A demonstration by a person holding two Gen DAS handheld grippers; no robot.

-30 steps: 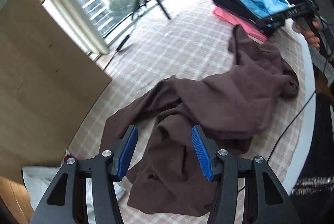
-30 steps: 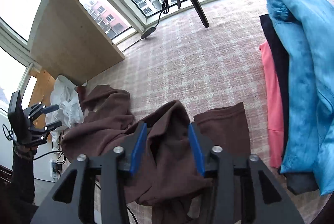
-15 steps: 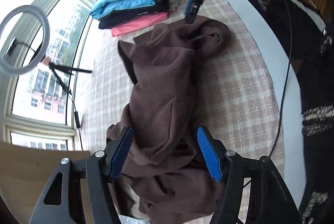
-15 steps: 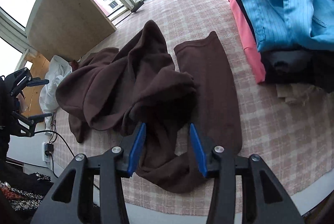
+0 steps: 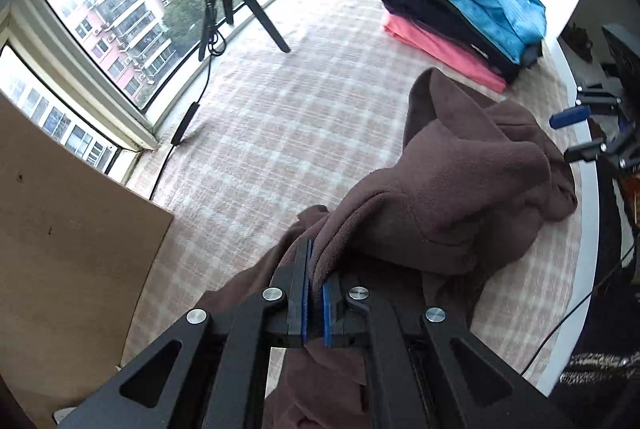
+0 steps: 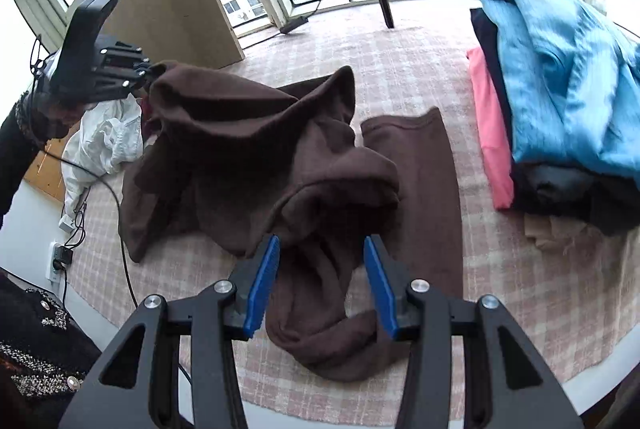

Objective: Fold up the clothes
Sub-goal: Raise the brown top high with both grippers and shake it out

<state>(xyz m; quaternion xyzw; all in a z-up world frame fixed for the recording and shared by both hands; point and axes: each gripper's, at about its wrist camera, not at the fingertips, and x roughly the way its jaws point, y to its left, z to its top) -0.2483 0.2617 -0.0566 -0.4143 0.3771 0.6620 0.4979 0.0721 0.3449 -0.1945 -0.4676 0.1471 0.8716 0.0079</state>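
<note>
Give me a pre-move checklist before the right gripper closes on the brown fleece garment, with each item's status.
1. Left gripper shut on the brown fleece garment: ok, fabric is pinched between its blue fingers.
2. Right gripper open: ok, its blue pads stand wide apart.
3. Fabric between the right fingers: ok, a bunched fold lies in the gap.
4. Single layer lined up for the grasp: cannot tell, the garment is crumpled.
5. Folded stack of blue, dark and pink clothes apart from the garment: ok, checked tablecloth shows between them.
6. Garment wholly on the table: cannot tell, its near end is hidden behind the left gripper.
</note>
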